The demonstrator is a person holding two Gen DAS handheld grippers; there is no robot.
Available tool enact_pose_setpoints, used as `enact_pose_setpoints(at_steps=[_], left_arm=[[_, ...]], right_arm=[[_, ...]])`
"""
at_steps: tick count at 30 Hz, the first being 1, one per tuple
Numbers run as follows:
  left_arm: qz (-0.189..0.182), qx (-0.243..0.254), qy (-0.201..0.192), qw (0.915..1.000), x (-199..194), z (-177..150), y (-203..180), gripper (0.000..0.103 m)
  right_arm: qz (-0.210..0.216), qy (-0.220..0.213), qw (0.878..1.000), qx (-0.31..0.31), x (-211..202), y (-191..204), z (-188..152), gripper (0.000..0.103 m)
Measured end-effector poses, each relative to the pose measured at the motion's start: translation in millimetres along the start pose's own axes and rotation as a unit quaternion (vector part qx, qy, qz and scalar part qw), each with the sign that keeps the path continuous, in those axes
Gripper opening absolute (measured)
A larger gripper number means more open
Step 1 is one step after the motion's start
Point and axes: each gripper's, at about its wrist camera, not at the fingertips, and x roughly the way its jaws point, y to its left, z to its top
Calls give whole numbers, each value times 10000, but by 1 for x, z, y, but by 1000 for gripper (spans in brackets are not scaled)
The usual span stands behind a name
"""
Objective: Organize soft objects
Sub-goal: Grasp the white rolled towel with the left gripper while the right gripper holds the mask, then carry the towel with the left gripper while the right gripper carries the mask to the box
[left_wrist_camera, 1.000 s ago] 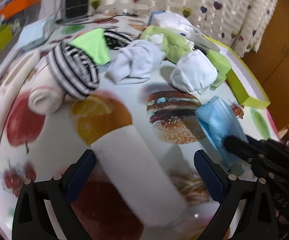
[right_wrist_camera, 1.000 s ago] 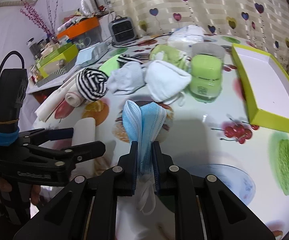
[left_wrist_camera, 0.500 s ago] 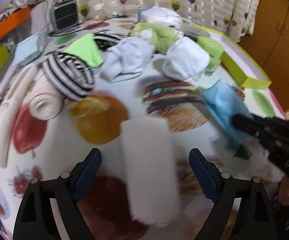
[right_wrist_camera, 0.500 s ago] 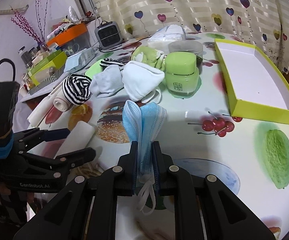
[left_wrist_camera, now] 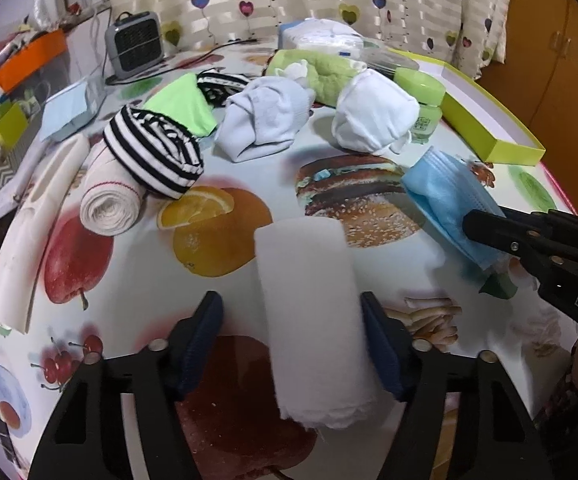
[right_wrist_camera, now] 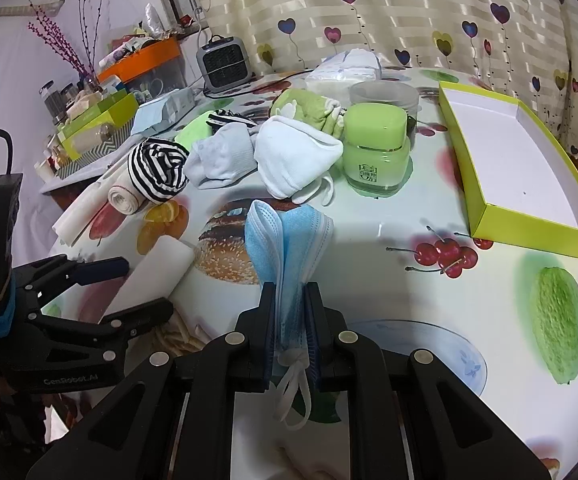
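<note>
Nearest in the left wrist view, straddled the white roll (left_wrist_camera: 309, 320) with the left gripper (left_wrist_camera: 289, 305), jaws apart: right pad just beside or perhaps brushing the roll's flank, left pad with a visible gap. Lay with its long axis running from 6 o'clock up toward 12, tipped slightly to 11, so nearly in line with the fingers and crosswise to their closing stroke; judged well placed for a squeeze across the short width, needing only a closing motion and no turn. Off at 3 o'clock from there, clamped tight on the stack of blue masks (right_wrist_camera: 289, 236) with the right gripper (right_wrist_camera: 290, 292), jaws pressed together on the folded end, ear loops dangling below, mask bodies fanning upward toward 12, apparently lifted clear of the table (right_wrist_camera: 389, 216). From the right wrist view, sat open and bare inside at roughly 2 o'clock, the yellow-green box (right_wrist_camera: 537, 238), well apart from the masks and far nearer the right hand than the left; judged the likely drop place. Farther back, at 11 to 12 o'clock, clustered the white sock bundle (right_wrist_camera: 293, 156), the striped sock (left_wrist_camera: 153, 152) resting on the bandage roll (left_wrist_camera: 109, 208), and the green jar (right_wrist_camera: 375, 152), all untouched.
</note>
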Motion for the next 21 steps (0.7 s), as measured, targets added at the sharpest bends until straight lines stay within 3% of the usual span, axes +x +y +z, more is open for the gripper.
enact_pose_setpoints(at_steps=[3,8,21], left_arm=[[-3,29,-67,10000,-2,0,-2,45],[-73,18,-117,9999,-4,1,-1,31],[-294,3,-421,9987,-19,15,1,29]], right_arm=[[-22,-5,10000,-22,-1,2,0,14],[-57,-16,10000,-50,-3,5,0,14],[-222,-173,9996,-78,-15,9,7,14]])
